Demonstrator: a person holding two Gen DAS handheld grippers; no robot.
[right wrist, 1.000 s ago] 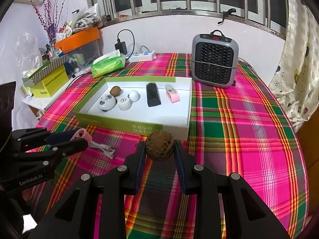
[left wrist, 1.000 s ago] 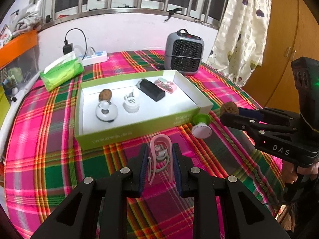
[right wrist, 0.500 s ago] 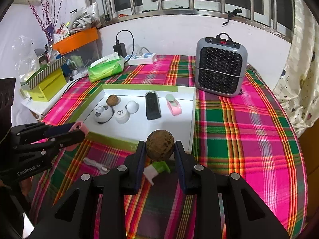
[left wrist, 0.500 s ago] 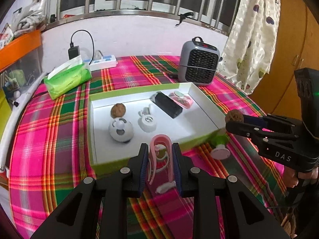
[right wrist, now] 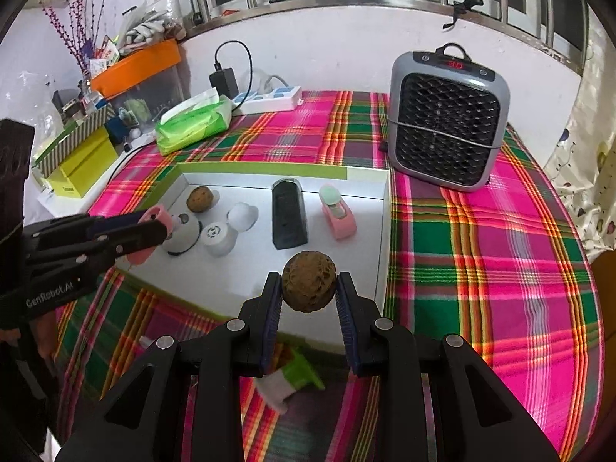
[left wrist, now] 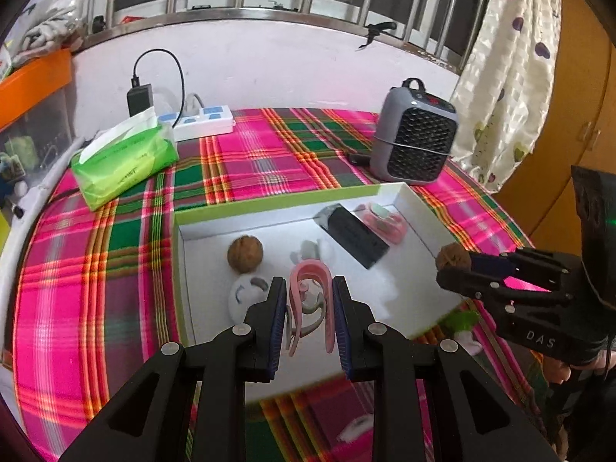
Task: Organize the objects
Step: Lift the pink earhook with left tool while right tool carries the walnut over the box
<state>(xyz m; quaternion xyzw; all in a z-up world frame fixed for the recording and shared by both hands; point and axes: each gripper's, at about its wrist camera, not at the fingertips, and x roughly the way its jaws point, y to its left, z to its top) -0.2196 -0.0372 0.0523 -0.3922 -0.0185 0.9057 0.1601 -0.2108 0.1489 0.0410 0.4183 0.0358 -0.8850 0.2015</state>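
My left gripper (left wrist: pixel 310 298) is shut on a pink clip-like item (left wrist: pixel 311 292) and hovers over the near left part of the white box with green rim (left wrist: pixel 277 202). My right gripper (right wrist: pixel 308 294) is shut on a brown walnut (right wrist: pixel 308 286) above the box's near right part (right wrist: pixel 379 231). Inside the box lie another walnut (right wrist: pixel 199 199), a white round gadget (right wrist: pixel 184 233), a white cap-like piece (right wrist: pixel 219 235), a black block (right wrist: pixel 288 213) and a pink punch (right wrist: pixel 337 213). From the left wrist view the right gripper (left wrist: pixel 454 265) shows at the right, holding its walnut (left wrist: pixel 452 257).
A grey heater (right wrist: pixel 446 115) stands behind the box at the right. A green tissue pack (right wrist: pixel 194 123) and a white power strip (right wrist: pixel 269 98) lie at the back left. A green-and-white piece (right wrist: pixel 288 383) and a small white item (left wrist: pixel 356 429) rest on the plaid cloth before the box.
Both grippers moved forward from in front of the box to over its interior, each still holding its item. The green-and-white piece now lies below the right gripper.
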